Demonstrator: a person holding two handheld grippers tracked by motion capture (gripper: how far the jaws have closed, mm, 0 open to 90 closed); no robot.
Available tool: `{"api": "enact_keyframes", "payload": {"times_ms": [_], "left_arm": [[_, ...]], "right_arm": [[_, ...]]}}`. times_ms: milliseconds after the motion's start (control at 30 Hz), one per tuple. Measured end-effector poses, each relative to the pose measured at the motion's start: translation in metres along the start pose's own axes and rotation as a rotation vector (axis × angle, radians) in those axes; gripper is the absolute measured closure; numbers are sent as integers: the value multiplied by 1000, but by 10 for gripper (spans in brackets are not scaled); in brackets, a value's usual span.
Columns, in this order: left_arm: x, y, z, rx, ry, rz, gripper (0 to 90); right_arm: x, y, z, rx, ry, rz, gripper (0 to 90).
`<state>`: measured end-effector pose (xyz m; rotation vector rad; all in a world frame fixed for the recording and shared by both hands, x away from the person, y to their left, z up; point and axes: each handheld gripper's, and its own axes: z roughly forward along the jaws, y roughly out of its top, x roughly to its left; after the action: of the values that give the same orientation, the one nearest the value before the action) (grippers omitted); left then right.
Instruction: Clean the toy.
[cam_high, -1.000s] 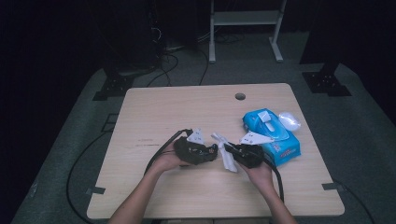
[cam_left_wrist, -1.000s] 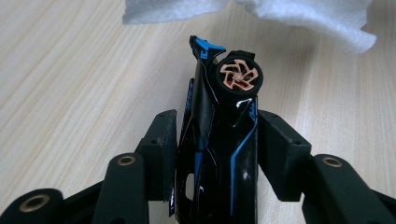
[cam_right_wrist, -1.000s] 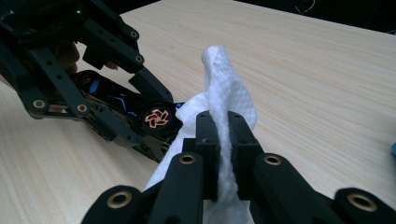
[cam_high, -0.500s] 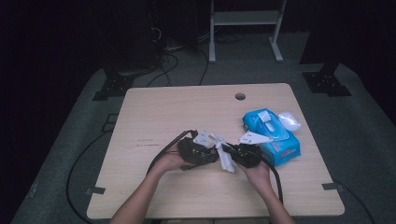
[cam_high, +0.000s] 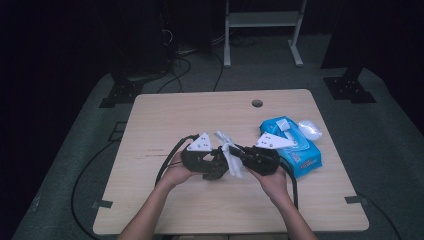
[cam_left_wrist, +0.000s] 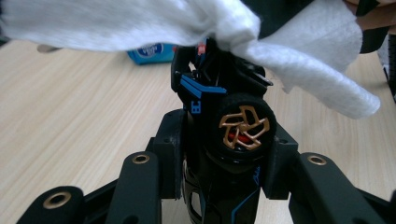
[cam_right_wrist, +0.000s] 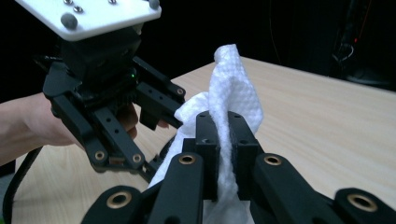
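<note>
My left gripper (cam_left_wrist: 224, 154) is shut on a black toy car (cam_left_wrist: 243, 126) with blue trim and a gold-spoked wheel; its jaws have just been closing on the car. A crumpled white wipe (cam_right_wrist: 233, 93) is pinched in my right gripper (cam_right_wrist: 224, 128), which is shut on it. The wipe (cam_left_wrist: 140, 23) drapes over the top end of the car. In the high view the left gripper (cam_high: 219, 162) and the right gripper (cam_high: 241, 153) meet nose to nose above the middle of the table, with the wipe (cam_high: 231, 150) between them.
A blue pack of wipes (cam_high: 295, 150) lies just right of the right hand, with a clear plastic piece (cam_high: 310, 130) behind it. The wooden table (cam_high: 175, 115) has a cable hole (cam_high: 257, 103) near its far edge. A black cable (cam_high: 167, 162) trails off the left gripper.
Both hands have lifted a little. The left gripper's jaws have closed in on the car, and the wipe now lies against the car's top.
</note>
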<state>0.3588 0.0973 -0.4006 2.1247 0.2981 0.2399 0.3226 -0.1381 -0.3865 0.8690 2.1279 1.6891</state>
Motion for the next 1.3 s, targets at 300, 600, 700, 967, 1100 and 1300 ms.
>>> {"api": "enact_keyframes", "payload": {"times_ms": [300, 600, 700, 967, 1100, 1300], "left_arm": [[2, -15, -6, -42, 15, -32, 584], [-1, -14, -9, -65, 17, -17, 584], [-1, -15, -7, -66, 11, -18, 585], [-3, -13, -7, -75, 9, -14, 584], [-1, -15, -8, -70, 14, -12, 585], [-5, -12, -6, -91, 6, -13, 584]], "right_arm": [[8, 7, 7, 47, -18, -49, 845], [14, 19, 16, 94, -34, -110, 845], [12, 17, 13, 105, -49, -98, 845], [23, 22, 22, 97, -8, -129, 845], [13, 20, 16, 102, -40, -97, 845], [25, 23, 22, 101, -7, -128, 845]]}}
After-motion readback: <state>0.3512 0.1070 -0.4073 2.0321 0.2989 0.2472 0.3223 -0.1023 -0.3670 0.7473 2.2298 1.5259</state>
